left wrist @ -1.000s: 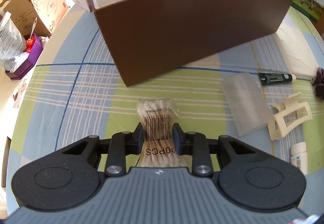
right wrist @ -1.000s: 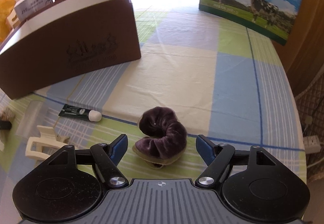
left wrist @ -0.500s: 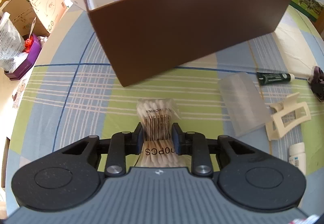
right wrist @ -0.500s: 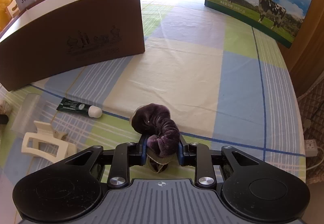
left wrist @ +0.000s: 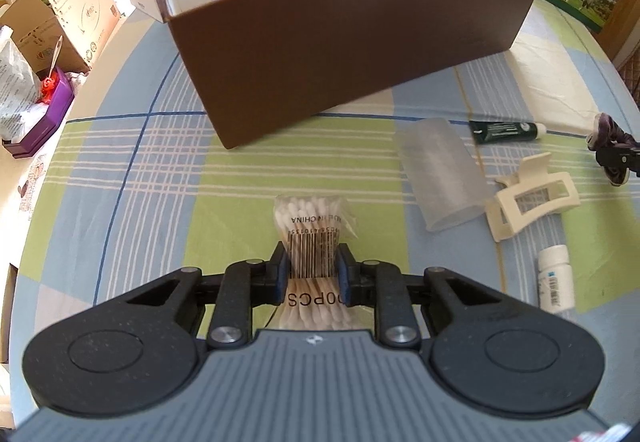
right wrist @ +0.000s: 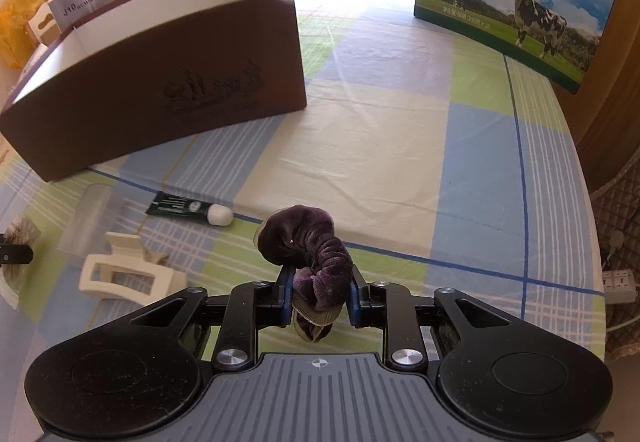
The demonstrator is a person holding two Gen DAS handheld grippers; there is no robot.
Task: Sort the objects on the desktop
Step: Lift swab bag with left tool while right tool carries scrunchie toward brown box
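Checked tablecloth (left wrist: 160, 178) under brown box (left wrist: 352, 42), tube (left wrist: 506, 131), hair claw (left wrist: 532, 198), bottle (left wrist: 556, 278).

Scrunchie (right wrist: 316, 254): plush purple velvet, ribbed. Cotton swab pack (left wrist: 312, 242): clear glossy film. Brown box (left wrist: 340, 54): matt card. Hair clip (left wrist: 532, 198): smooth cream plastic. Tablecloth (right wrist: 400, 162): woven checked cloth.

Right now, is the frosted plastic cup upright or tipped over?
Tipped over. The frosted plastic cup lies on its side on the tablecloth, open mouth toward the cream hair claw.
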